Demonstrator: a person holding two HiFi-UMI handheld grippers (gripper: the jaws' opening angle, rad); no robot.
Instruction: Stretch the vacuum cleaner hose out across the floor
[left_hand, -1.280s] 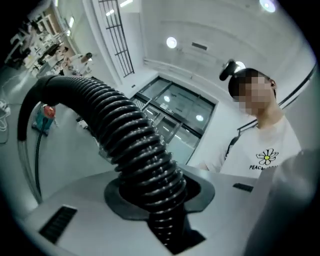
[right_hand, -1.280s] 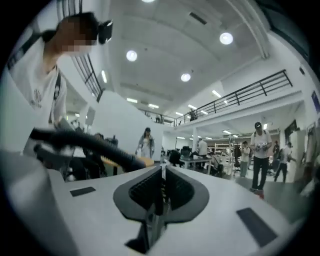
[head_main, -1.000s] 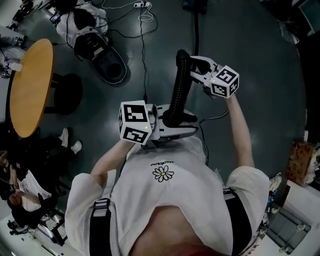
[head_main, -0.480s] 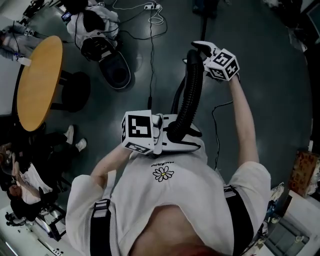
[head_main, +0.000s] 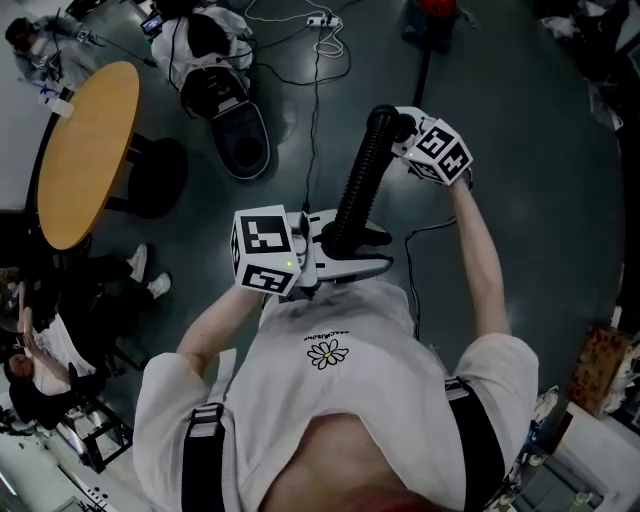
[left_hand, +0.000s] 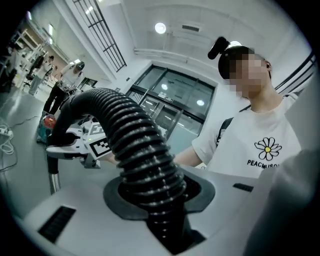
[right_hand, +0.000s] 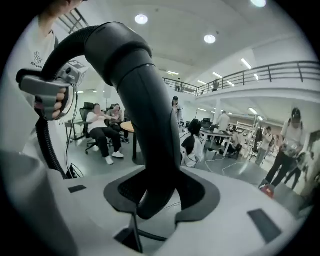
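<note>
A black ribbed vacuum hose (head_main: 358, 185) runs between my two grippers in front of the person's chest. My left gripper (head_main: 372, 252) is shut on the ribbed part (left_hand: 135, 150), which rises out of its jaws and arches away. My right gripper (head_main: 397, 126) holds the hose's smooth curved end piece (right_hand: 145, 115). Its jaws have just been closing, with that end piece between them and the pads pressing on it. The right gripper (left_hand: 75, 145) shows in the left gripper view, and the left gripper (right_hand: 47, 90) in the right gripper view.
A round wooden table (head_main: 85, 150) stands at the left, with seated people (head_main: 40, 340) below it. A black and white machine (head_main: 235, 130) lies on the dark floor at the top. Cables (head_main: 315, 90) trail across the floor. More people and desks stand farther off (right_hand: 235, 135).
The right gripper went up and away, then came back a little and rolled on the end piece. The hose between the grippers now runs straighter. The left gripper's hold looks the same.
</note>
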